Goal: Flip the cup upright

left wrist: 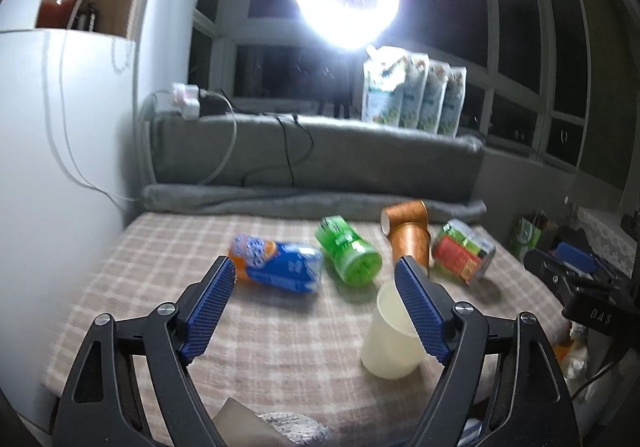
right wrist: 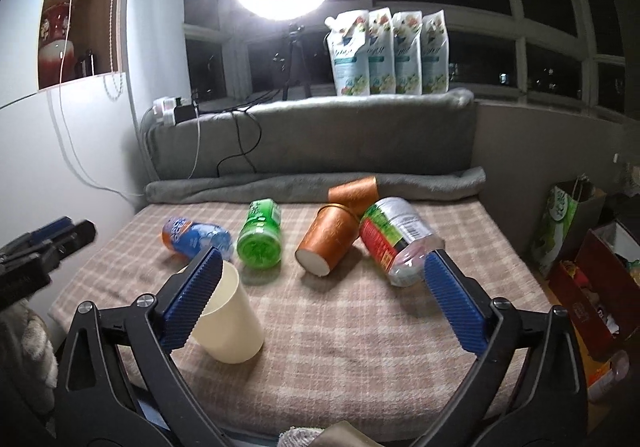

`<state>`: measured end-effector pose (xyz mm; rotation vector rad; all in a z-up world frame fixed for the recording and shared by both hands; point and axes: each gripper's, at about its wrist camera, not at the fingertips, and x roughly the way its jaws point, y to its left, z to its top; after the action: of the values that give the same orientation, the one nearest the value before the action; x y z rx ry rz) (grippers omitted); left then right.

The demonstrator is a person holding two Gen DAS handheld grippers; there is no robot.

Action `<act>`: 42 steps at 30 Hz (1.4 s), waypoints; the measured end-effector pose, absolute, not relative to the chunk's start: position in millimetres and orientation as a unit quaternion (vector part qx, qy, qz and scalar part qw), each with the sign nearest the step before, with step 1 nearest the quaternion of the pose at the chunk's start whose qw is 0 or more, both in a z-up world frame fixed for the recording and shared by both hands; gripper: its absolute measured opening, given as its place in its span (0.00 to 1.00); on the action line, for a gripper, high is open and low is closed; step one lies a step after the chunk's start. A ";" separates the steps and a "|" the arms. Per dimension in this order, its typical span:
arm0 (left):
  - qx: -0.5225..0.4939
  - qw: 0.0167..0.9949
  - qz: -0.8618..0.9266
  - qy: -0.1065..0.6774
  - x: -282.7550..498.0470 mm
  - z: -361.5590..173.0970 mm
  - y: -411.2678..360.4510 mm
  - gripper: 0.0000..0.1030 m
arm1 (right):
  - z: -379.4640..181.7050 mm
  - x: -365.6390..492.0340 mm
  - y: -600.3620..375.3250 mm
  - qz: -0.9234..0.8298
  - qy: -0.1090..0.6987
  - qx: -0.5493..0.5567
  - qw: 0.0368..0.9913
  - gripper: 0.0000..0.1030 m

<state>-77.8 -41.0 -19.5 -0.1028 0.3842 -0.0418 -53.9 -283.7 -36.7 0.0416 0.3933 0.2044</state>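
A cream plastic cup stands on the checked cloth near the front edge, tilted, with its wide end on the cloth; it also shows in the right wrist view. My left gripper is open and empty, its right finger in front of the cup. My right gripper is open and empty, its left finger in front of the cup. The right gripper shows at the right edge of the left wrist view.
Behind the cup lie a blue-orange bottle, a green bottle, two copper cups and a red-green labelled bottle. A grey blanket roll borders the back. Bags and boxes stand to the right.
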 end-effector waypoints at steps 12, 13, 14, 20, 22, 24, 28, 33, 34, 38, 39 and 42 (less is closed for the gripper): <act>-0.054 0.984 -0.006 0.172 -80.3 -10.3 -32.8 0.80 | -25.9 -58.9 -287.1 0.054 0.160 0.022 0.985 1.00; -0.054 0.984 -0.006 0.172 -80.3 -10.2 -32.6 0.80 | -25.5 -59.3 -287.0 0.054 0.159 0.022 0.985 1.00; -0.054 0.984 -0.006 0.172 -80.2 -10.0 -32.7 0.80 | -25.0 -59.6 -286.9 0.053 0.158 0.022 0.986 1.00; -0.054 0.984 -0.005 0.172 -80.1 -10.1 -33.0 0.80 | -23.9 -60.8 -285.8 0.048 0.154 0.021 0.987 1.00; -0.054 0.983 -0.005 0.173 -79.9 -10.2 -32.7 0.80 | -23.5 -60.7 -285.4 0.048 0.154 0.020 0.987 1.00; -0.056 0.983 -0.007 0.175 -79.6 -10.1 -32.0 0.80 | -23.5 -60.6 -285.5 0.048 0.153 0.021 0.987 1.00; -0.055 0.983 -0.009 0.176 -79.0 -10.6 -31.7 0.80 | -23.5 -60.7 -285.4 0.048 0.154 0.020 0.987 1.00; -0.052 0.983 -0.011 0.177 -78.9 -10.3 -31.6 0.80 | -23.1 -61.3 -284.7 0.048 0.153 0.020 0.987 1.00; -0.052 0.983 -0.011 0.177 -78.8 -10.4 -31.8 0.80 | -23.3 -61.4 -284.6 0.047 0.153 0.020 0.987 1.00; -0.052 0.983 -0.011 0.177 -78.8 -10.4 -32.0 0.80 | -22.5 -60.2 -284.6 0.048 0.153 0.020 0.987 1.00; -0.053 0.983 -0.011 0.177 -78.9 -10.4 -32.0 0.80 | -22.2 -59.7 -284.6 0.048 0.153 0.020 0.987 1.00; -0.053 0.983 -0.012 0.177 -79.0 -10.5 -32.0 0.80 | -22.1 -59.7 -284.7 0.048 0.154 0.020 0.987 1.00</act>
<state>-79.0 -32.0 -10.5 -0.1068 0.3568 -0.0233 -59.7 -284.7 -22.1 0.0397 0.3091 0.0962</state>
